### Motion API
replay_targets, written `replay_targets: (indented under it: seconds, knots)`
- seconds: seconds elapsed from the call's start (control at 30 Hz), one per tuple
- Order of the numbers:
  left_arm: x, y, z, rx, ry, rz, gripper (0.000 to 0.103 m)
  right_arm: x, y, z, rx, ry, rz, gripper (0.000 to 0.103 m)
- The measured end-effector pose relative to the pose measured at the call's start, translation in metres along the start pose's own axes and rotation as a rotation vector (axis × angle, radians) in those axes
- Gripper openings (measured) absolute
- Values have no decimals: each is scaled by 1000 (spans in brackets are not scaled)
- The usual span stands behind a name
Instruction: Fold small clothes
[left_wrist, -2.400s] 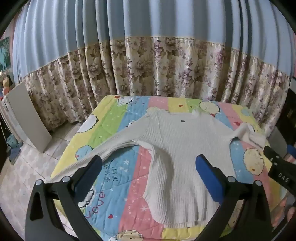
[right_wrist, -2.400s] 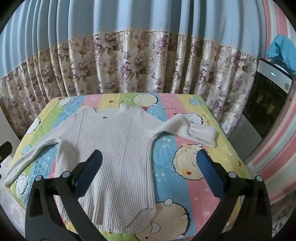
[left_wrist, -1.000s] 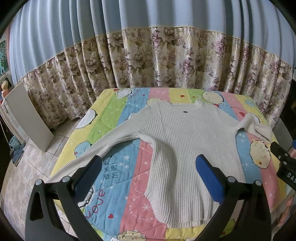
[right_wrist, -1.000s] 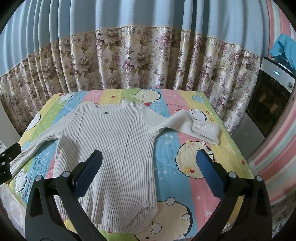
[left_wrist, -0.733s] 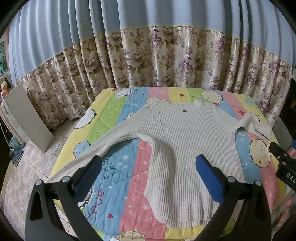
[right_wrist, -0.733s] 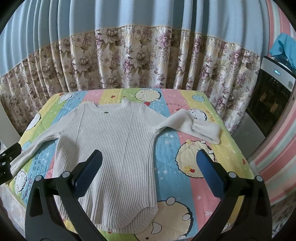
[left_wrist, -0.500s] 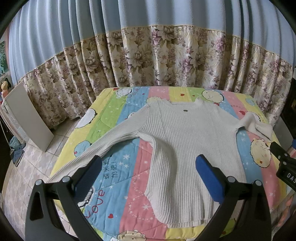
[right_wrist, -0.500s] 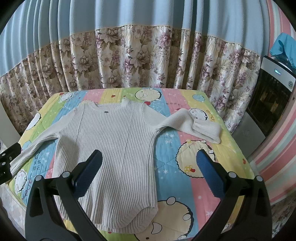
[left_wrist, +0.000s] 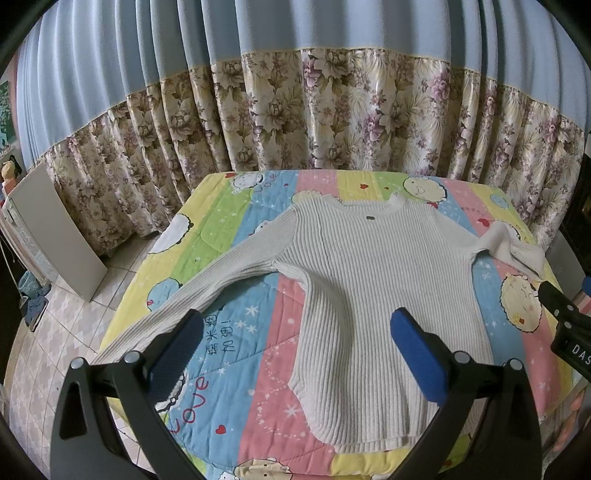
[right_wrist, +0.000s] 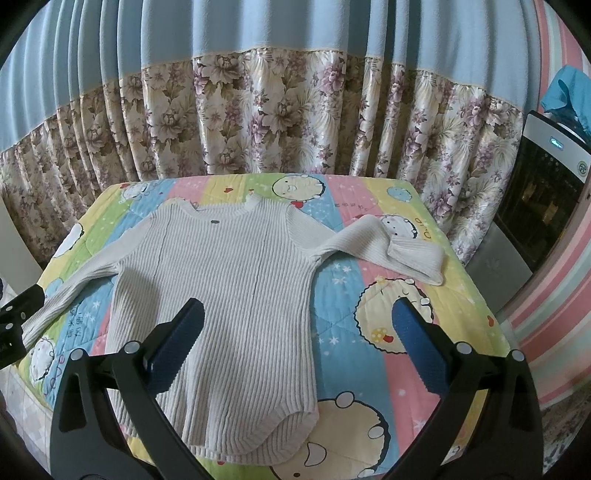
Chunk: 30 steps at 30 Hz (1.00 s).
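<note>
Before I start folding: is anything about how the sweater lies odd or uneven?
The sweater lies flat, but its sleeves differ. The right sleeve is bent, cuff on the quilt. The left sleeve stretches straight, its cuff past the quilt's edge. Both hand-held grippers hover open.

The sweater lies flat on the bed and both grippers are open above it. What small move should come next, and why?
Probably lower the left gripper toward the long left sleeve and pinch it near the cuff, to fold it over the body. The sweater lies spread and unfolded on the quilt; that sleeve stretches straight out to the bed edge. The right gripper also hangs open, holding nothing.
</note>
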<state>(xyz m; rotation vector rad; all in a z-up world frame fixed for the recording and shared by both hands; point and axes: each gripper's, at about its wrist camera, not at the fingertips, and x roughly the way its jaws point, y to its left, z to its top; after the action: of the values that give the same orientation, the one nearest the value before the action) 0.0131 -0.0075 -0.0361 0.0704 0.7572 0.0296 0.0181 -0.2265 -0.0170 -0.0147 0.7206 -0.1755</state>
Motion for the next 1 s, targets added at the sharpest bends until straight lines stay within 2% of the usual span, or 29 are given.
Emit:
replay_targets:
  seconds: [1.0]
  knots:
    - [1, 0, 1, 3, 9, 5, 101, 1, 6, 3, -9, -2, 7, 100]
